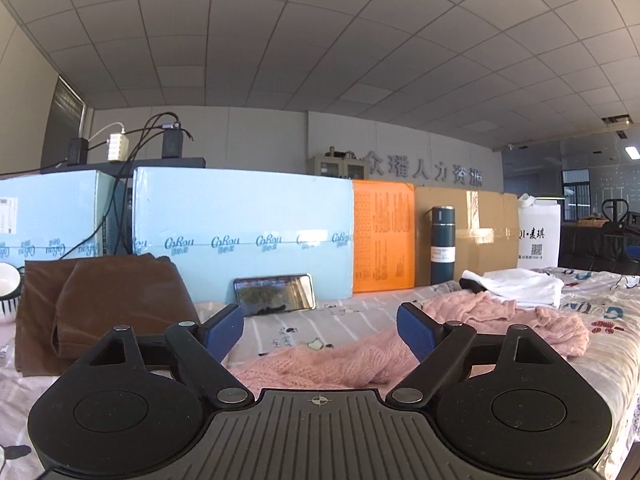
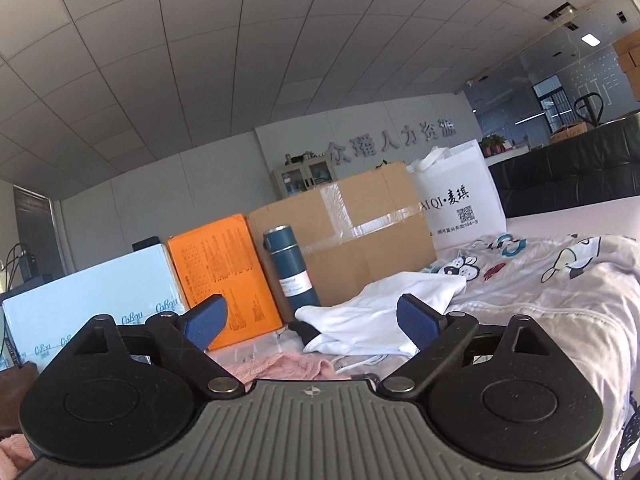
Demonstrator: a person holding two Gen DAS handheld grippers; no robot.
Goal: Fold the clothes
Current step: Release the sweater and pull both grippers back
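Both grippers, left (image 1: 320, 330) and right (image 2: 312, 322), spread and empty; "CoRou" blue boxes (image 1: 248, 216), "QI·麦琪" white bag (image 2: 456, 196).

Pink sweater (image 1: 348, 364), white garment (image 2: 380, 316)

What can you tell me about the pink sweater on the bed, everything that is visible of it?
The pink sweater looks like a soft, fuzzy cable knit. It lies unfolded and rumpled on the printed bedsheet, stretched out in front of the left tool, whose open pads do not touch it. Its far end reaches toward the white garment; whether they touch is unclear. In the right wrist view only a small bunched part shows, just ahead of the tool body.
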